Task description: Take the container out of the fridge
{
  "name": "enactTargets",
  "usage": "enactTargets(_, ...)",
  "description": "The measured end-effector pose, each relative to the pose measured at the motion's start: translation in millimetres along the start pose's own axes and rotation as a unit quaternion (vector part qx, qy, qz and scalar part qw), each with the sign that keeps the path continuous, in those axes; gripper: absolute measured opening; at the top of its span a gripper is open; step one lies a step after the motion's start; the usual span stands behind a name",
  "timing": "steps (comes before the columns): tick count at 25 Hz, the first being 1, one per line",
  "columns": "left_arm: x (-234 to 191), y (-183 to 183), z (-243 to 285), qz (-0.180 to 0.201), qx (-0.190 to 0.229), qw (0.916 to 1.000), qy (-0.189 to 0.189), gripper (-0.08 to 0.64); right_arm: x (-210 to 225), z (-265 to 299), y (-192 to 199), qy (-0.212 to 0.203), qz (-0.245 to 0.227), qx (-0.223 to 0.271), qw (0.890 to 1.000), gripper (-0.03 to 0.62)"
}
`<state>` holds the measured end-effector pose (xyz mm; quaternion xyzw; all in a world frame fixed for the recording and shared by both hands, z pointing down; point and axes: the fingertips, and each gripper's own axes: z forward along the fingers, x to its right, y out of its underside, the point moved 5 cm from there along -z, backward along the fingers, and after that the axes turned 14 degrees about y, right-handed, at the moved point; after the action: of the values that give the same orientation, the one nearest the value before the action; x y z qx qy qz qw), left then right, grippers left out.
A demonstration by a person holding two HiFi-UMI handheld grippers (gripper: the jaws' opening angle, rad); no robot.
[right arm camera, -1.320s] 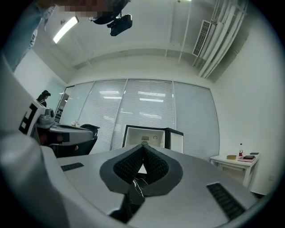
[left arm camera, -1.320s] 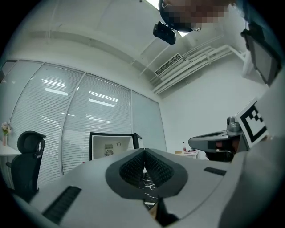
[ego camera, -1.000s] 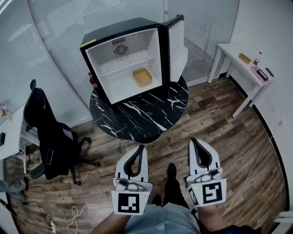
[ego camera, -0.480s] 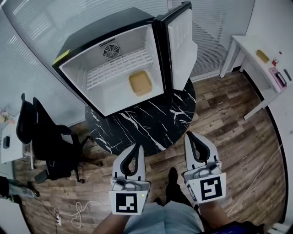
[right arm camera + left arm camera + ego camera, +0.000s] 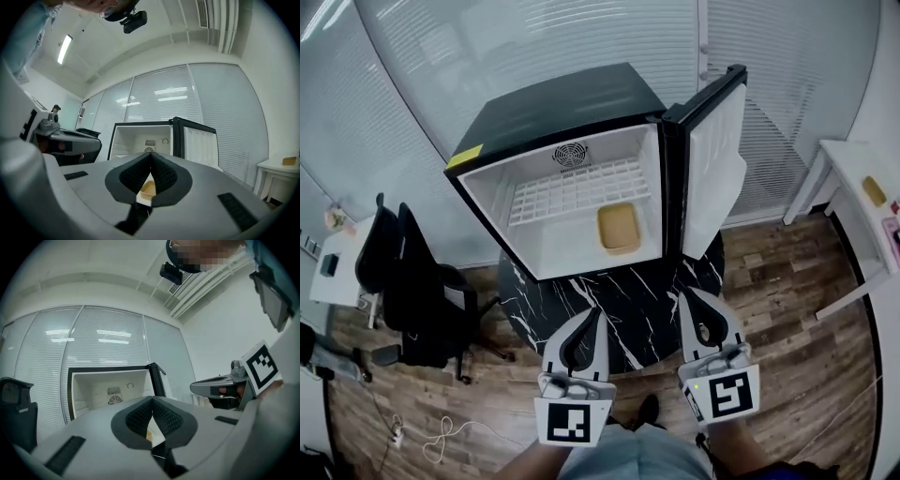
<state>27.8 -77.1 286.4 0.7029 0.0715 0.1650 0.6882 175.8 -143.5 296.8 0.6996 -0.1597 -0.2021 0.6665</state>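
From the head view, my left claw and right claw were both pressed together at the tips, pinching nothing. They hung over the near edge of the round black marble table. The shallow yellow plastic container sat ahead of both claws, on the floor of the black fridge with its white interior, door swung wide.

In the left gripper view, my left claw showed its tips touching, with the fridge beyond them.

In the right gripper view, my right claw was likewise closed, and the container lay straight ahead behind its pads.

I judged this the approach step. Next I needed to spread my right claw and reach in to the container's rim.
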Motion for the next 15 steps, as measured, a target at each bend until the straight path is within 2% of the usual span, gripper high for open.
enactTargets(4, -18, -3, 4, 0.004, 0.011, 0.9996, -0.024, 0.014, -5, 24, -7, -0.021, -0.011, 0.011, 1.0, 0.014)
enactTargets(11, -61, 21, 14, -0.013, -0.015, 0.9986, -0.049, 0.014, -22, 78, -2, -0.046, -0.025, 0.006, 0.999, 0.014)
enactTargets(15, -92, 35, 28, -0.023, -0.017, 0.998, -0.057, 0.014, -36, 113, 8, -0.057, -0.03, 0.004, 0.998, 0.014)
